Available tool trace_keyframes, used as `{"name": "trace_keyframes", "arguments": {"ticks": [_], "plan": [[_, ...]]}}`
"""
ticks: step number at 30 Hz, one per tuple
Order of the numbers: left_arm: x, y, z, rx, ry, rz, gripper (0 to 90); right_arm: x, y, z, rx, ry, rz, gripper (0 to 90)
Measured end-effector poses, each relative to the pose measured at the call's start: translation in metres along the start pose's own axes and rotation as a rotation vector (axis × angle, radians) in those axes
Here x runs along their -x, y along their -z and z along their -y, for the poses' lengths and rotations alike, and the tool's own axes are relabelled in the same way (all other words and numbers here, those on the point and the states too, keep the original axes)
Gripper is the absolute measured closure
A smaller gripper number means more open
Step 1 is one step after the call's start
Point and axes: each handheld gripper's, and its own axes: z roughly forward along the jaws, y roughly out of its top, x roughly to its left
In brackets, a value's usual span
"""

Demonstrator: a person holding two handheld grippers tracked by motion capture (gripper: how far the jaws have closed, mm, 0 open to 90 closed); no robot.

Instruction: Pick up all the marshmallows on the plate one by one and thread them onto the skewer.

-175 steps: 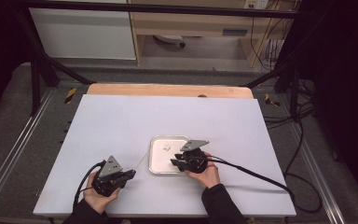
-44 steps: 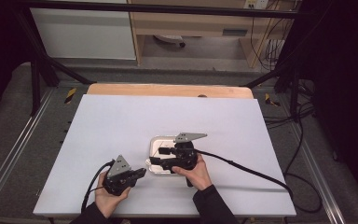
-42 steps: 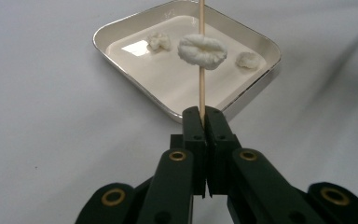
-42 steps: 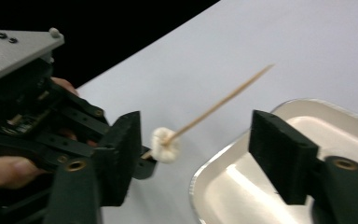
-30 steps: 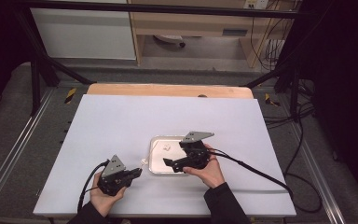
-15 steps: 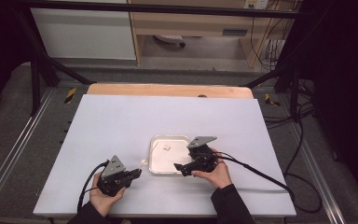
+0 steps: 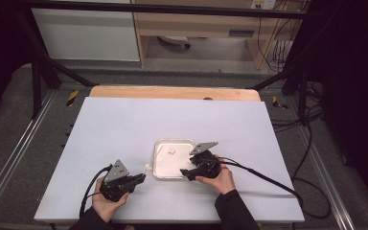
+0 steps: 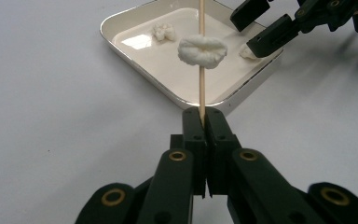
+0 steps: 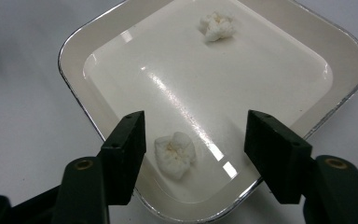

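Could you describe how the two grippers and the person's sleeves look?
Both grippers, left and right, are black, with two blocky jaws on arms with brass-coloured pivot rings. Each carries a grey three-cornered plate on top and trails a black cable. The sleeves are dark.

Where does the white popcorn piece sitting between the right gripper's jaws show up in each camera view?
High view: the popcorn piece is hard to make out, a speck in the tray by the right gripper.
Left gripper view: at right, a white bit beside that gripper's jaws.
Right gripper view: low centre, between the jaws, untouched.
Shared landmark: the tray's silver rim.
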Motion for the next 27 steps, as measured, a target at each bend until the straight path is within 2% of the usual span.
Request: {"name": "trace_keyframes", "arguments": {"ticks": [4,11,17,27], "plan": [[-0.0002,-0.0001,-0.0001,-0.001,0.001,0.000,88.4,-0.0012,-0.0019,0.0017,-0.019,0.008,-0.011,47.4],[0.0002,0.0001,-0.0002,0.001,-0.002,0.002,88.4,-0.0025,-0.0019,0.0029,-0.014,0.029,-0.016,56.9],[0.0008,0.0000,-0.0002,0.003,-0.001,0.002,88.4,-0.0046,-0.0021,0.0038,-0.007,0.022,-0.025,68.0],[0.0013,0.0002,-0.0004,0.004,-0.004,0.006,88.4,-0.0043,-0.0011,0.0032,-0.001,0.010,-0.032,72.0]]}}
